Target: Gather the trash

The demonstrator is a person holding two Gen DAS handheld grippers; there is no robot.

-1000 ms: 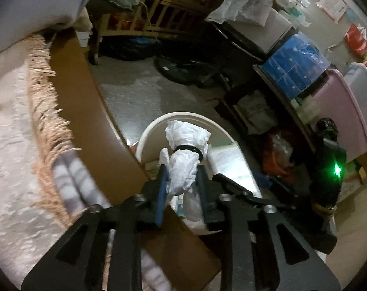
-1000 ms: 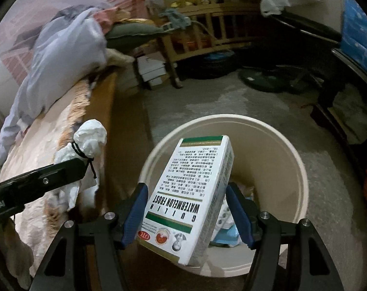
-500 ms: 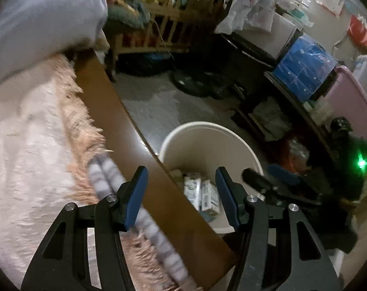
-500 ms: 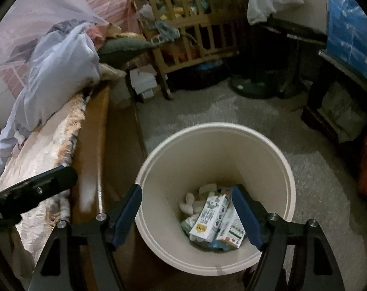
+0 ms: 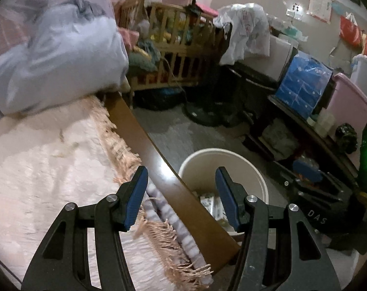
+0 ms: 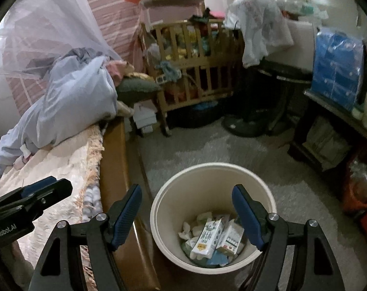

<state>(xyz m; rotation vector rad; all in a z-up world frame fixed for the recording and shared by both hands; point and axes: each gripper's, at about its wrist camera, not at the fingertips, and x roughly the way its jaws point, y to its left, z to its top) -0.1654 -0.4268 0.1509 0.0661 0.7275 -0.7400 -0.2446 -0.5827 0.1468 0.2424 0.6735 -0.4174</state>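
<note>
A cream trash bin point(image 6: 173, 186) stands on the floor beside the bed; it also shows in the left wrist view point(image 5: 207, 156). Inside lie white cartons point(image 6: 208, 237), crumpled white tissue point(image 6: 190, 229) and a blue scrap. My right gripper point(image 6: 187, 215) is open and empty, held above the bin's mouth. My left gripper point(image 5: 181, 194) is open and empty, above the bed's wooden edge point(image 5: 159, 167), left of the bin. The left gripper also appears in the right wrist view point(image 6: 33, 196).
A bed with a pink fringed blanket point(image 5: 50, 169) and a pale blue duvet point(image 5: 57, 55) lies to the left. A wooden crib point(image 6: 195, 65) stands behind. A dark shelf unit point(image 6: 333, 131) with a blue package point(image 6: 338, 65) runs along the right.
Both grippers opened and dropped their loads into the bin: the left let go of the tied white bundle, the right of the carton. Both then drew back and up.
</note>
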